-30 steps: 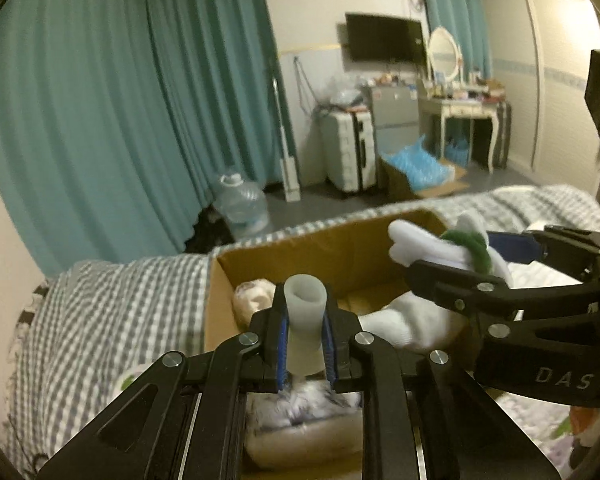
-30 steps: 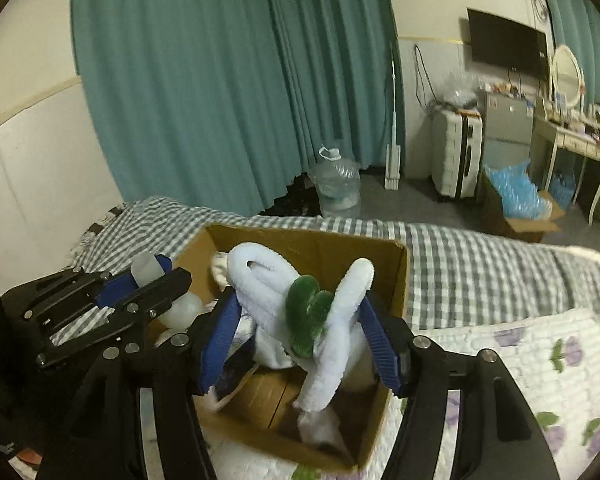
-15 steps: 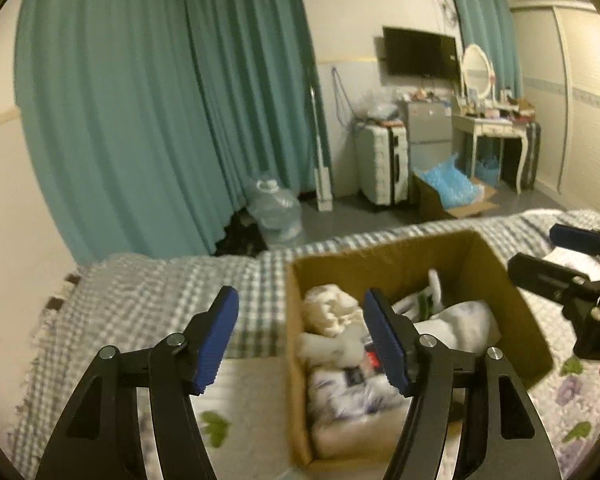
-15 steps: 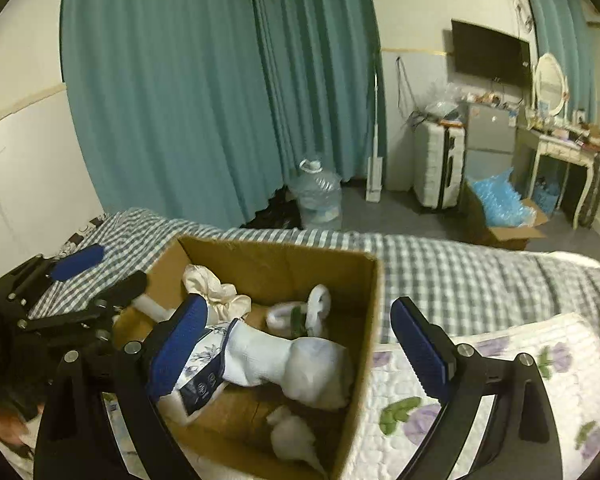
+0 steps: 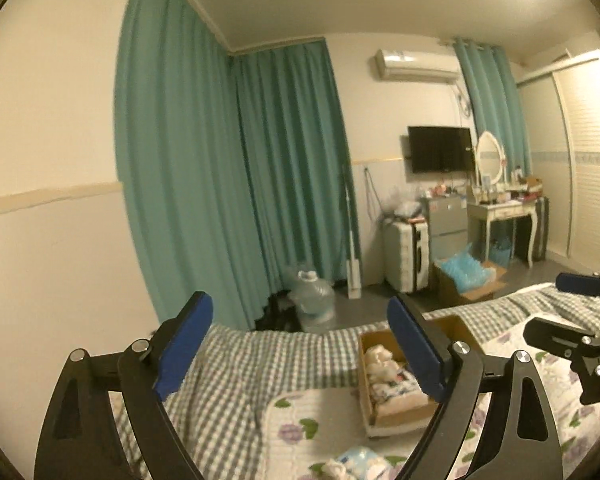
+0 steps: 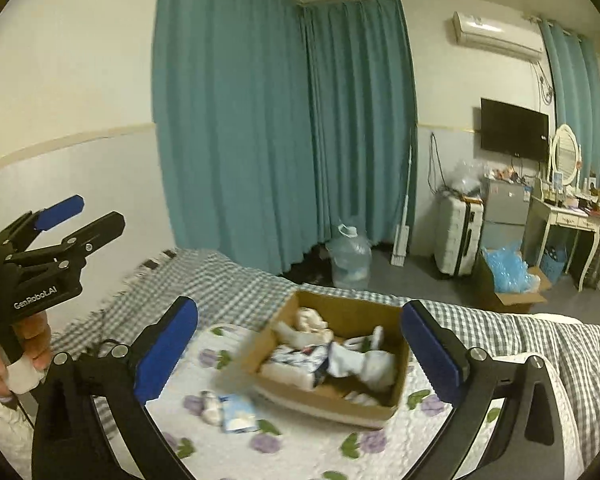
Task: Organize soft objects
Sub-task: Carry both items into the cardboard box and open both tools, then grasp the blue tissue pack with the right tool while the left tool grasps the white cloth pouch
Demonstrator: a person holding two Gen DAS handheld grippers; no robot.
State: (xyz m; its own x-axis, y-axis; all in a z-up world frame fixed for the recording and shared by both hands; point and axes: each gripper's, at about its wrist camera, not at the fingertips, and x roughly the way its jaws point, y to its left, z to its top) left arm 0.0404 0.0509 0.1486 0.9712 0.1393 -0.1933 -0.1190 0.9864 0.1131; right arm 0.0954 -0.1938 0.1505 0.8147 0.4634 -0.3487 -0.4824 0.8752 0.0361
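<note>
Both grippers, left [image 5: 300, 344] and right [image 6: 300, 352], hang spread and empty above the cardboard box [image 6: 376, 410] of soft toys [image 6: 364, 360]

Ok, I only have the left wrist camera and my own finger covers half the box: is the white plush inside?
Observer: Yes, the white plush lies inside the cardboard box, on its right side.
Operator: That pale blur at my bottom edge?
Observer: A light blue packet with a small white item beside it, on the quilt, apart from the box.
Operator: Right gripper holding anything?
Observer: No, the right gripper is open and empty.
</note>
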